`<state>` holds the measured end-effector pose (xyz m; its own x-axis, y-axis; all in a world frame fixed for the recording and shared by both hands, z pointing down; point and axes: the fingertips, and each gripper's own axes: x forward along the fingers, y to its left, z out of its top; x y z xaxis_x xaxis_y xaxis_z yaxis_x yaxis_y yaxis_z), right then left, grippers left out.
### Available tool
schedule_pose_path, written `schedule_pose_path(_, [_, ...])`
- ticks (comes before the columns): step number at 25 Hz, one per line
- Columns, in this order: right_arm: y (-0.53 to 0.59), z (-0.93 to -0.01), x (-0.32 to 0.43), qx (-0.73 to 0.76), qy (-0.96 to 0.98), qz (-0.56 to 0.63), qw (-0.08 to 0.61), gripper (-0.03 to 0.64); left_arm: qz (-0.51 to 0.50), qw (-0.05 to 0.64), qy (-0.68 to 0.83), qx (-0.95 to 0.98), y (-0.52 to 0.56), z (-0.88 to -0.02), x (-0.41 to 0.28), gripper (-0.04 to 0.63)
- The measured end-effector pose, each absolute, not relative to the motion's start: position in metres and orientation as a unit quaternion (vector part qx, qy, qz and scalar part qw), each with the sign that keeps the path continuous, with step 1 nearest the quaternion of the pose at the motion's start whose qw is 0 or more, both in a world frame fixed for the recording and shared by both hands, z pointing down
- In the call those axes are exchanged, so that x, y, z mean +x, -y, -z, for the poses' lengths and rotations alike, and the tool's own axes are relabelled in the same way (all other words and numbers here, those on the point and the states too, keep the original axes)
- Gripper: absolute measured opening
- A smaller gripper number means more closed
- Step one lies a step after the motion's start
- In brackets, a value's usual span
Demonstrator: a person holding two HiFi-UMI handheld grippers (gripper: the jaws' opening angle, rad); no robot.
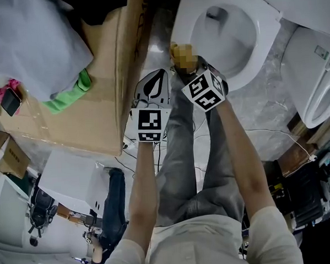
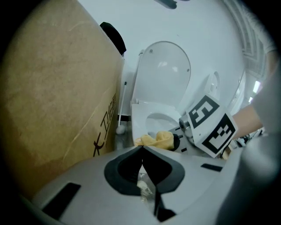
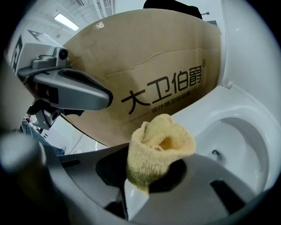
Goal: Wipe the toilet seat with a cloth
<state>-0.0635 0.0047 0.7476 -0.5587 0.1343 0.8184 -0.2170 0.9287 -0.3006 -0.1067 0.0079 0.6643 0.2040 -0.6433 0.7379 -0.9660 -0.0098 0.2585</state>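
The white toilet seat (image 1: 270, 30) rings the bowl at the top right of the head view, with its lid (image 2: 164, 70) raised. My right gripper (image 1: 187, 64) is shut on a bunched yellow cloth (image 3: 160, 141), which sits at the seat's near left rim (image 2: 138, 117). In the left gripper view the cloth (image 2: 156, 139) rests against that rim. My left gripper (image 1: 160, 75) hangs beside the toilet over the floor, jaws shut with nothing between them (image 2: 142, 148). It appears at the upper left of the right gripper view (image 3: 72, 90).
A big cardboard box (image 1: 98, 77) stands close on the toilet's left, leaving a narrow gap. A toilet brush (image 2: 120, 128) stands in that gap. Another white toilet (image 1: 317, 87) is at the right. Cables (image 1: 276, 142) lie on the floor. Green fabric (image 1: 69, 96) lies on the box.
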Motion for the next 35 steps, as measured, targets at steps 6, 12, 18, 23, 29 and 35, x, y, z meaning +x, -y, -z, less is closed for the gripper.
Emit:
schedule_pose_path(6, [-0.017,-0.748,-0.053,0.024,0.859,-0.203,0.469,0.084,-0.223,0.383,0.586,0.678,-0.014,-0.669,-0.103,0.014])
schedule_pose_path(12, [-0.029,-0.748,-0.04,0.023,0.856,-0.208,0.472,0.084,-0.227,0.384,0.583,0.679,-0.015,-0.674,-0.1,0.014])
schedule_pose_path(18, [-0.04,-0.748,-0.028,0.029,0.853,-0.219,0.472,0.084,-0.232,0.385,0.574,0.685,-0.017,-0.676,-0.091,0.014])
schedule_pose_path(23, [-0.046,-0.748,-0.018,0.04,0.851,-0.233,0.469,0.084,-0.242,0.39,0.558,0.691,-0.021,-0.681,-0.08,0.014])
schedule_pose_path(29, [-0.053,-0.748,0.0,0.05,0.848,-0.246,0.467,0.084,-0.255,0.394,0.54,0.699,-0.023,-0.686,-0.067,0.014])
schedule_pose_path(35, [-0.056,-0.747,0.019,0.065,0.845,-0.257,0.464,0.083,-0.264,0.392,0.524,0.709,-0.016,-0.687,-0.053,0.014])
